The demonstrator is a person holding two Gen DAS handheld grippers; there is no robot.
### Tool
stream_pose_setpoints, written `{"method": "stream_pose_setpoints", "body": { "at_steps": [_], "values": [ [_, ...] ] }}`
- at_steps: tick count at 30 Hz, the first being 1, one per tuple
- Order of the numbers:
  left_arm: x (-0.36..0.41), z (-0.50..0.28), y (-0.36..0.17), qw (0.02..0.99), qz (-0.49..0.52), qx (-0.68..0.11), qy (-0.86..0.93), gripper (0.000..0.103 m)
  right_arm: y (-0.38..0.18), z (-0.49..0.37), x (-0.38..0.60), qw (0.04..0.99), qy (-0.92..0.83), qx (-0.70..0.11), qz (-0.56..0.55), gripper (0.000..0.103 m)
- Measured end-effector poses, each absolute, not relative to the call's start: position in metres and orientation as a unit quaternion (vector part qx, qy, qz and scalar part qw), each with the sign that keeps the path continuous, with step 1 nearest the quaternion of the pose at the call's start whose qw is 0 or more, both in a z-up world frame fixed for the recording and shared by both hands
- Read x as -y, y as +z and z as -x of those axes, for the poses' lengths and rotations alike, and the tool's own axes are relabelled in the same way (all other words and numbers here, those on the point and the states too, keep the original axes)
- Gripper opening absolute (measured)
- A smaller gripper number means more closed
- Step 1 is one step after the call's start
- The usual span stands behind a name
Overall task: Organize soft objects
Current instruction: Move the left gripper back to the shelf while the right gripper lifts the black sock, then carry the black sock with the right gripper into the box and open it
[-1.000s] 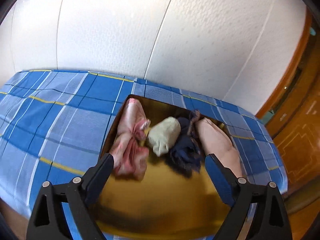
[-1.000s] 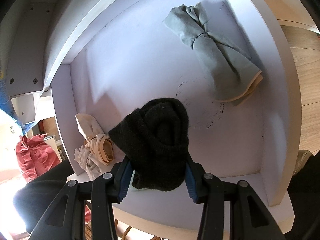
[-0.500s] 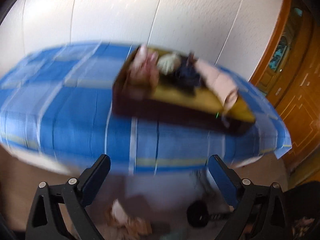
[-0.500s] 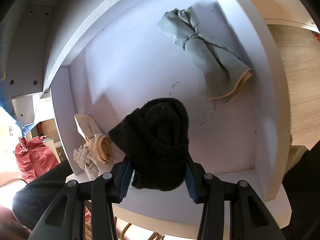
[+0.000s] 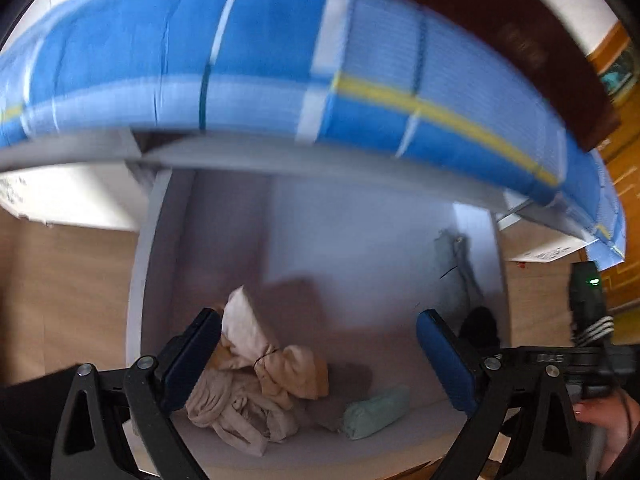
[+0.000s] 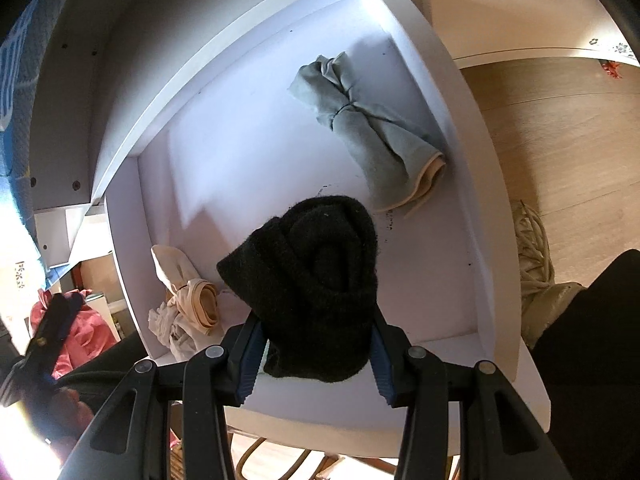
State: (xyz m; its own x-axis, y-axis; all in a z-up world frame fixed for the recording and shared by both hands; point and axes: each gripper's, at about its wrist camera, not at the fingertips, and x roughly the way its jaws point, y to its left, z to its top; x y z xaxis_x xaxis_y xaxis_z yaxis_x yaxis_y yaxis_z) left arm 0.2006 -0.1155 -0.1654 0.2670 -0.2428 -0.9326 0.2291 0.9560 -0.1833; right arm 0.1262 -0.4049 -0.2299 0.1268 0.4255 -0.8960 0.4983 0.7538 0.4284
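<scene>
A white drawer [image 6: 472, 184] stands pulled out under the table. My right gripper [image 6: 316, 344] is shut on a rolled black sock [image 6: 316, 280] and holds it above the drawer's front half. A tied grey-green bundle [image 6: 368, 128] lies at the drawer's far right, and a beige tied bundle [image 6: 188, 300] lies at its near left. In the left wrist view my left gripper [image 5: 318, 340] hangs open over the drawer [image 5: 138, 280], with nothing pressed between its pads. The beige bundle [image 5: 260, 372] lies below its left finger, beside a mint green roll [image 5: 376, 412]. The black sock [image 5: 480, 324] shows at the right.
The table's blue checked cloth [image 5: 280, 60] overhangs the drawer, with a dark brown tray [image 5: 520, 40] on top. Wooden floor [image 6: 560, 120] surrounds the drawer. A person's dark trouser leg [image 6: 592, 320] and shoe [image 6: 536, 272] stand at the right, and a red bag [image 6: 76, 320] at the left.
The left wrist view has swung from the tray on the blue cloth down to the open drawer. The right gripper still holds the black sock and has barely shifted.
</scene>
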Motion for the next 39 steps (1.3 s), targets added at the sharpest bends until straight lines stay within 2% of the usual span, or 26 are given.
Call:
{"method": "stream_pose_setpoints", "body": {
  "at_steps": [6, 18, 39],
  "values": [
    [0.109, -0.202, -0.204, 0.765, -0.009, -0.632, -0.125, 0.099, -0.231, -0.124, 0.403, 0.663, -0.028, -0.661, -0.349, 0.047],
    [0.099, -0.203, -0.246, 0.721, -0.003, -0.688, -0.083, 0.099, -0.221, -0.122, 0.392, 0.670, -0.011, -0.656, -0.347, 0.047],
    [0.108, -0.208, -0.293, 0.692, -0.021, -0.718, -0.069, 0.099, -0.144, -0.109, 0.396, 0.708, 0.049, -0.591, -0.385, 0.047]
  ]
}}
